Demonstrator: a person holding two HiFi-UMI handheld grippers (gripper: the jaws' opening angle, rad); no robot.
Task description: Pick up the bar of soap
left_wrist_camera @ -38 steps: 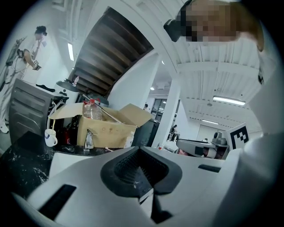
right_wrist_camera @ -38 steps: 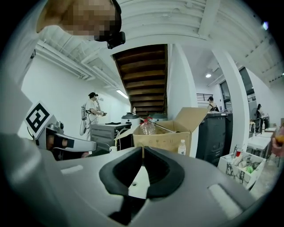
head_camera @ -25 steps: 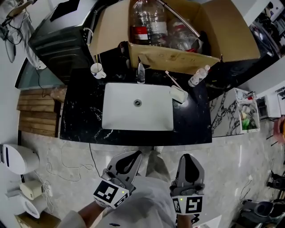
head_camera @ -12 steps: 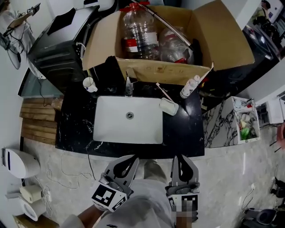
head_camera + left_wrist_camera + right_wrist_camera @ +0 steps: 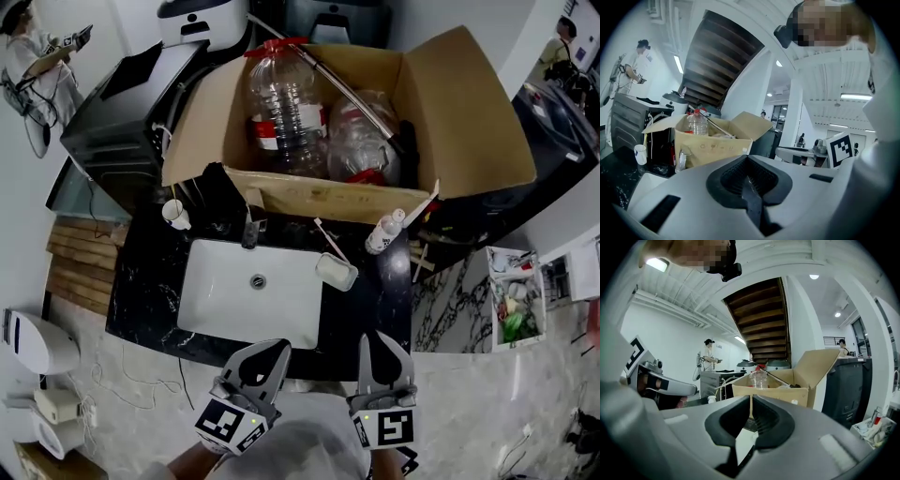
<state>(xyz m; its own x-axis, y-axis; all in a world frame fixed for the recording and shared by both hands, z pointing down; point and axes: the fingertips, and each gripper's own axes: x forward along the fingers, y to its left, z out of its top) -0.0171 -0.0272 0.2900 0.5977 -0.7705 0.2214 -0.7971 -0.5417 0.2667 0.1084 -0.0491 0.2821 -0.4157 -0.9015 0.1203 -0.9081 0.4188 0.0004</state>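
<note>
The bar of soap (image 5: 336, 272), pale and rounded, lies on the black counter (image 5: 375, 309) just right of the white sink (image 5: 216, 309). Both grippers hover low in the head view, in front of the counter's near edge and well short of the soap. My left gripper (image 5: 261, 361) is shut with nothing in it, and so is my right gripper (image 5: 384, 354). In the left gripper view the jaws (image 5: 748, 159) meet tip to tip; the right gripper view shows its jaws (image 5: 751, 401) closed too. The soap shows in neither gripper view.
An open cardboard box (image 5: 450, 122) with a large plastic bottle (image 5: 286, 108) stands behind the sink. A faucet (image 5: 250, 228), a white cup (image 5: 174, 215), a toothbrush (image 5: 328, 239) and a small bottle (image 5: 384, 232) line the counter's back. A black appliance (image 5: 131, 94) sits left, a marbled cabinet (image 5: 469, 300) right.
The counter, sink and soap have slid down and left in the head view, nearer the grippers. Both grippers stay shut and empty at the bottom of the frame.
</note>
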